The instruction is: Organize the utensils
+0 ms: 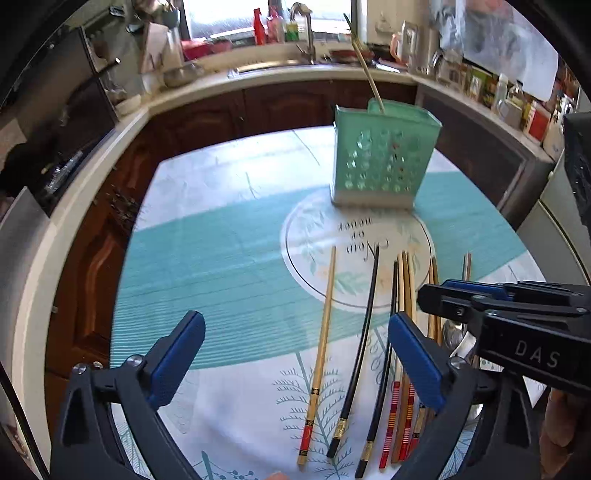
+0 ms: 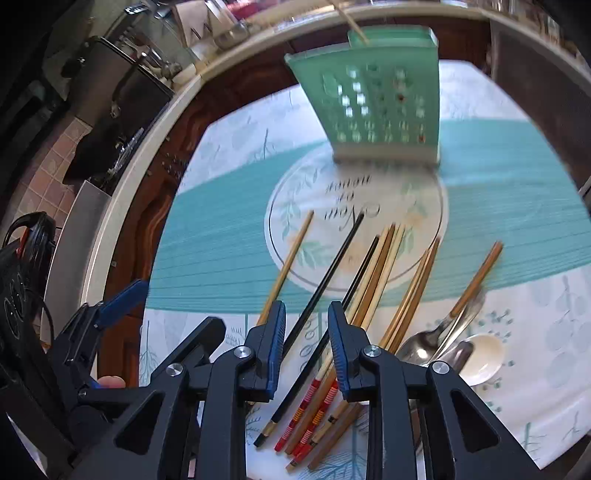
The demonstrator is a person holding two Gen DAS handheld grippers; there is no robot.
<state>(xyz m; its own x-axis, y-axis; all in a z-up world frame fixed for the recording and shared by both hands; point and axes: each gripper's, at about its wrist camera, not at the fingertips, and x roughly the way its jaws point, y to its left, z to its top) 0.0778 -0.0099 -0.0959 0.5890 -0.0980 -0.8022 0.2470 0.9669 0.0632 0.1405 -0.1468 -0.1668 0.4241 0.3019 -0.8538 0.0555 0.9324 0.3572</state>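
A teal perforated utensil holder (image 1: 382,157) stands on the table with one chopstick (image 1: 365,62) leaning out of it; it also shows in the right wrist view (image 2: 380,99). Several chopsticks (image 1: 369,332) lie side by side on the cloth in front of it. Two metal spoons (image 2: 428,343) and a white ceramic spoon (image 2: 482,356) lie to their right. My left gripper (image 1: 295,360) is open above the chopsticks' near ends, holding nothing. My right gripper (image 2: 306,347) is partly open, its fingers straddling a black chopstick (image 2: 325,280) without gripping it.
The table carries a white and teal cloth (image 1: 229,251) with a round printed motif. Beyond it run a brown-cabinet kitchen counter (image 1: 288,99) with a sink and faucet (image 1: 304,33), bottles, and jars on the right. A dark appliance (image 2: 122,107) stands at left.
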